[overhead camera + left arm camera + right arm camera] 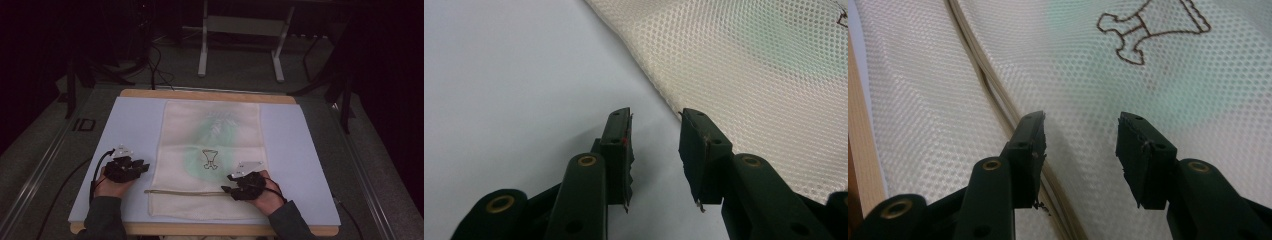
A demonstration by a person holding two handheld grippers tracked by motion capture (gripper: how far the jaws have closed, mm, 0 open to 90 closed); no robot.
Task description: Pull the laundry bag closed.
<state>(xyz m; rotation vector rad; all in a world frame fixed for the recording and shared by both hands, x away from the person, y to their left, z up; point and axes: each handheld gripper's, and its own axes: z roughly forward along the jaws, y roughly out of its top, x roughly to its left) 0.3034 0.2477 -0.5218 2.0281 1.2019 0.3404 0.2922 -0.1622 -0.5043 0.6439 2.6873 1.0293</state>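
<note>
Getting ready: the mesh bag (212, 150) lies flat on the blue mat (135, 125).
Left gripper (142, 166): jaws apart, holding nothing, just beside the bag's edge.
Right gripper (226, 183): jaws apart, over the zip (993, 85).
Tip: I think pinch low and slow.

Left hand-held gripper (142, 166) and right hand-held gripper (226, 184) both gape, jaws apart, forearms low.

Dim overhead view: tabletop (135, 120) softly lit, surroundings black at the frame edges; both gripper views brighter, blurred near the bottom.
</note>
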